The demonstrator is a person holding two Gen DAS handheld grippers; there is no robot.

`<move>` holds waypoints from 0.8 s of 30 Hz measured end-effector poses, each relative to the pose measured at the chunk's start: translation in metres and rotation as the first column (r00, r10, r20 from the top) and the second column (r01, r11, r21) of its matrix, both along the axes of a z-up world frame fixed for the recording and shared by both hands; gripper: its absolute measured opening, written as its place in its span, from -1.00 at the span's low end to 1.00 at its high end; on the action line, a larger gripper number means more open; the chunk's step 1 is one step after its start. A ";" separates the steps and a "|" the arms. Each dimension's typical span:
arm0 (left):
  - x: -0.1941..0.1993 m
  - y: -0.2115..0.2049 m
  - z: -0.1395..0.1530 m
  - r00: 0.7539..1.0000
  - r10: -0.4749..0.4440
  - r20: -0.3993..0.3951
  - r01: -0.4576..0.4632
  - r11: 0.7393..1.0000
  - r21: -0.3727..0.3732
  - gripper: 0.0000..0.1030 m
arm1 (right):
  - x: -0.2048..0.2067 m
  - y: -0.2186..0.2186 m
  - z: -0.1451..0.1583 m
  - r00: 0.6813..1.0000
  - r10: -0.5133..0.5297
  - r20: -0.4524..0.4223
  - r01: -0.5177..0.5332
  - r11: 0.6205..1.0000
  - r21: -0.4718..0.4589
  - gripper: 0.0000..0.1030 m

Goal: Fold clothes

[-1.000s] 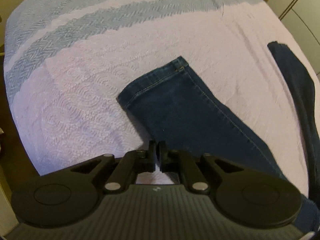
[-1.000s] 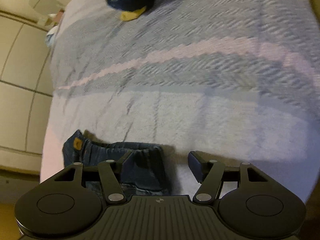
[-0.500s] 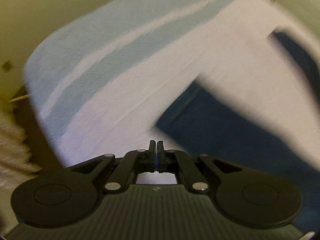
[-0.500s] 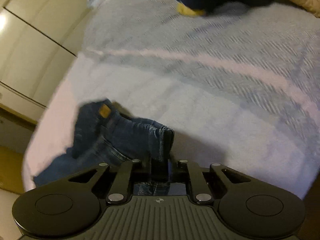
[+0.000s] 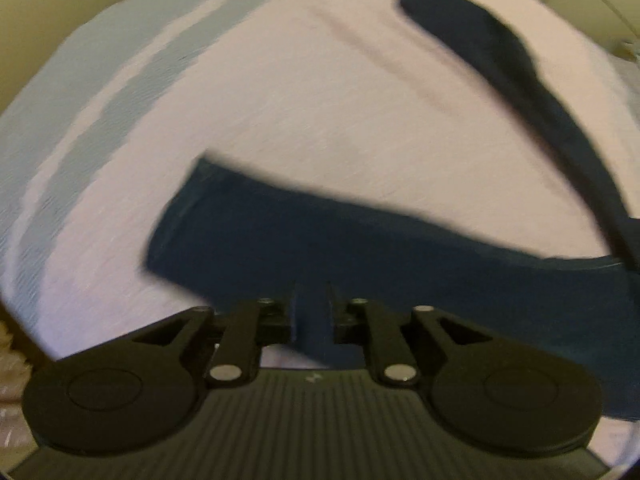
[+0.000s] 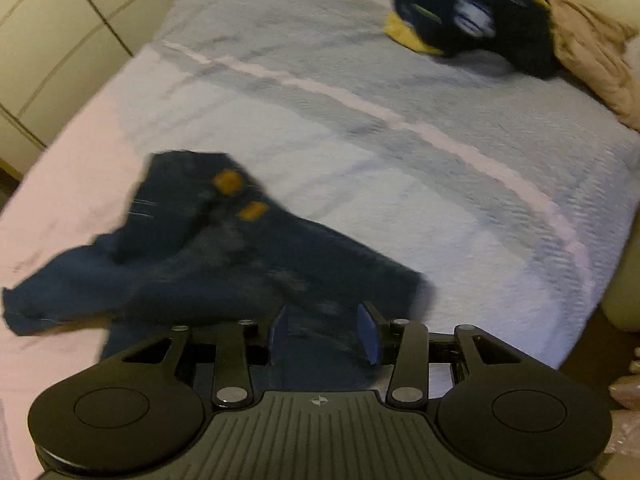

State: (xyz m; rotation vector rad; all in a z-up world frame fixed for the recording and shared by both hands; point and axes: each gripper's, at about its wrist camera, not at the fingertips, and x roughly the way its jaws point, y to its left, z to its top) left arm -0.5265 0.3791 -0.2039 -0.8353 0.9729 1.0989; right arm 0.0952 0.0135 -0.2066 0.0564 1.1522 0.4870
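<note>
Jeans (image 5: 360,256) lie spread on a bed (image 5: 280,100). Both the left gripper (image 5: 312,312) and right gripper (image 6: 324,332) have jaws opening, denim between them.

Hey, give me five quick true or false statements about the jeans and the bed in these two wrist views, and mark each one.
1. The jeans are dark blue denim. True.
2. The jeans hang from a clothes rack. False: they lie on the bedspread.
3. A dark garment with yellow patches lies at the far end of the bed. True.
4. The bedspread is solid red. False: it is pale with grey-blue bands.
5. Denim shows between the fingers of the left tool. True.
</note>
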 end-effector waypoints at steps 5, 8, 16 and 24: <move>0.053 0.029 0.025 0.993 -0.114 0.010 0.113 0.993 0.039 -0.56 | -0.002 0.026 0.018 0.998 0.054 0.029 -0.055 0.997 0.048 -0.17; 0.080 0.036 0.037 0.989 -0.144 0.034 0.143 0.989 0.047 -0.51 | 0.014 0.035 0.018 0.998 0.064 0.028 -0.065 0.996 0.062 -0.17; 0.148 0.051 0.029 0.996 -0.092 -0.009 0.092 0.995 0.034 -0.50 | 0.111 0.051 -0.022 0.993 0.048 -0.104 -0.029 0.985 0.172 -0.05; 0.219 0.053 0.012 0.998 -0.056 -0.034 0.056 0.998 -0.018 -0.50 | 0.208 0.109 -0.102 0.945 0.082 -0.317 0.020 0.952 0.306 0.25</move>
